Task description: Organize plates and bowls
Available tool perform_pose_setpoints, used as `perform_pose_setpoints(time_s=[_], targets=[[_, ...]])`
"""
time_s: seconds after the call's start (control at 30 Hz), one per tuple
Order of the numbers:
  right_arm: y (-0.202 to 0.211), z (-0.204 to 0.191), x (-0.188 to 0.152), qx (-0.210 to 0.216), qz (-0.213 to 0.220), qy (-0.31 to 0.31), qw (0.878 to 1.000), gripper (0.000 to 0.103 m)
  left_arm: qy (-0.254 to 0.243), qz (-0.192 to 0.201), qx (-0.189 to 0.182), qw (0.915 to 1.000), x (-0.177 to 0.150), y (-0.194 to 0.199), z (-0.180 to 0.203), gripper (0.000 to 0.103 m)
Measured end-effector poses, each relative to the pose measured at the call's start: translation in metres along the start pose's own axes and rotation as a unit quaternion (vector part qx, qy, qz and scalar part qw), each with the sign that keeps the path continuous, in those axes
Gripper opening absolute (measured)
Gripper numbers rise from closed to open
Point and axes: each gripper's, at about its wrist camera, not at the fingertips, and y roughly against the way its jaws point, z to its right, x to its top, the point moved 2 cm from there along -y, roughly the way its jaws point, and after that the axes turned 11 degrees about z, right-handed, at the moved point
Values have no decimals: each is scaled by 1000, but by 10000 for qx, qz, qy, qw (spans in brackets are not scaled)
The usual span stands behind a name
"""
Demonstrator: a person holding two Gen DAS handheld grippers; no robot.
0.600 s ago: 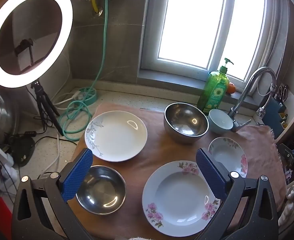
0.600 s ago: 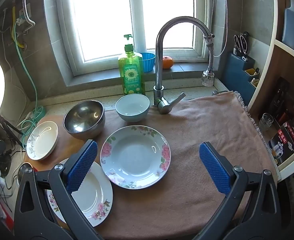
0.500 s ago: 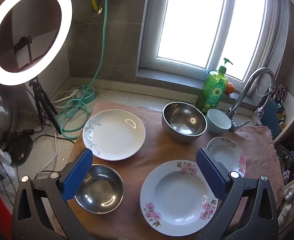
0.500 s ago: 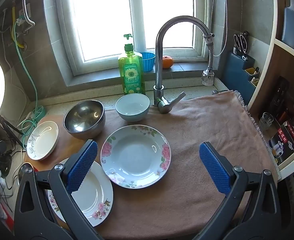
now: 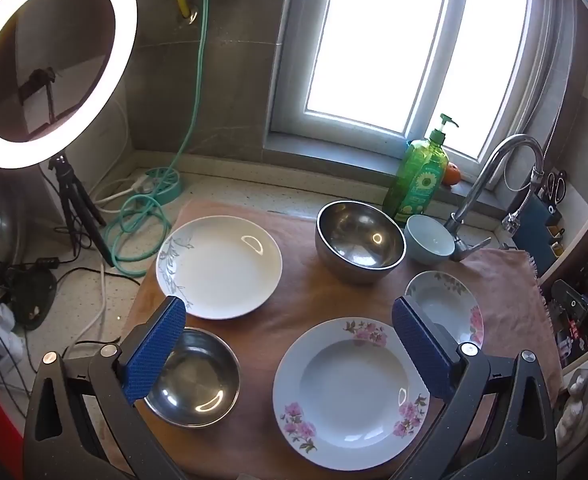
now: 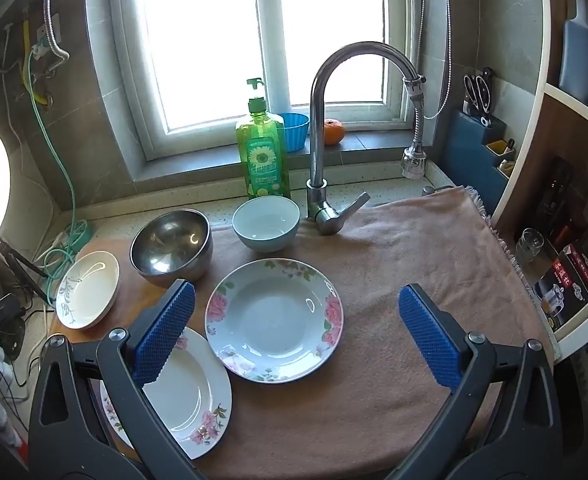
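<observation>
A: Fingers first. Left gripper (image 5: pixel 289 344) has its blue pads as wide as they go, nothing between them, touching nothing. Right gripper (image 6: pixel 294 332) same: spread wide, empty, above the cloth.

B: And the dishes?

A: All loose, none stacked. Left view: big pink-flower plate (image 5: pixel 350 394) nearest, small steel bowl (image 5: pixel 195 378) to its left, just by the left pad. Grey-leaf plate (image 5: pixel 219 266) behind that, large steel bowl (image 5: pixel 360 242) back centre, pale blue bowl (image 5: pixel 430 238) beside it, right up against the tap (image 5: pixel 490 192). Second flower plate (image 6: pixel 273 320) sits mid-cloth in the right view, its rim close to the big one's, maybe overlapping; can't tell.

B: What could go wrong?

A: Plates lie flat on the brown cloth (image 6: pixel 394 280), so a pad prob. can't get under a rim w/o dragging the cloth & shifting the neighbours. Glazed rims look slick; a one-edge pinch could let a plate swing and chip the next one. The big plate also sits near the front edge.

B: Bowls?

A: Steel is shiny, round, likely to squirt out of a shallow grip. Lifting the blue bowl risks knocking the tap lever or the soap bottle (image 6: pixel 261 152) behind it.
</observation>
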Motion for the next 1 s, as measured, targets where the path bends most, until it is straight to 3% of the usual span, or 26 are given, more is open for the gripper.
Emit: perform_pose_setpoints(time_s=[1.0], targets=[[-4,-5,2,79,7,-14,10000,103,-67,41,23,10000,3,2,3,102]])
